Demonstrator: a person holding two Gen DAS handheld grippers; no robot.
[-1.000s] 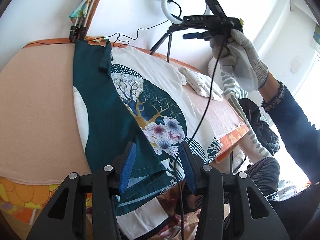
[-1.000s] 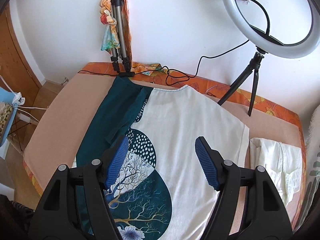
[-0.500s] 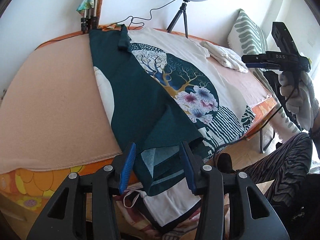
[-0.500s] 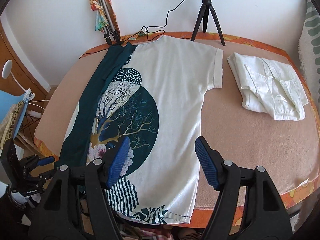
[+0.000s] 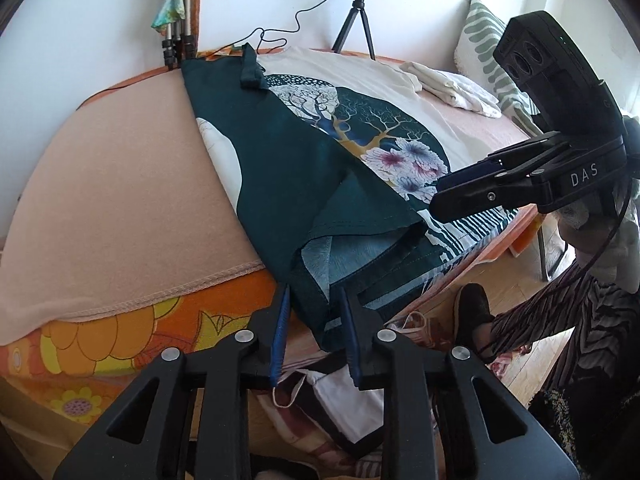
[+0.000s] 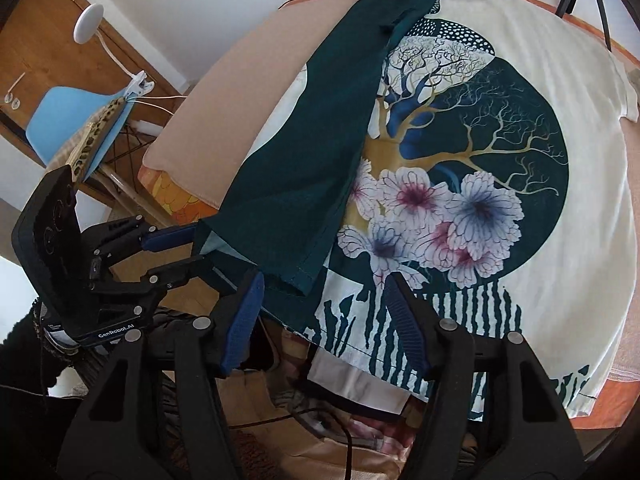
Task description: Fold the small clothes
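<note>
Shirt hem nearly caught

Peach blanket-covered bed holds my big cream T-shirt with its dark green tree-and-flower print, one side folded over. My left gripper just closed partway around the green hem corner; I cannot tell if it pinches yet. My right gripper dropped down, narrowing slightly, still open over the hem beside it.

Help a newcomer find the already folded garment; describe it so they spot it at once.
Start at the bed with its peach cover. The big tree-print shirt is spread across it, and beyond that shirt, near the striped pillow, sits the folded garment. It alone is plain white and compact, with no print.
</note>
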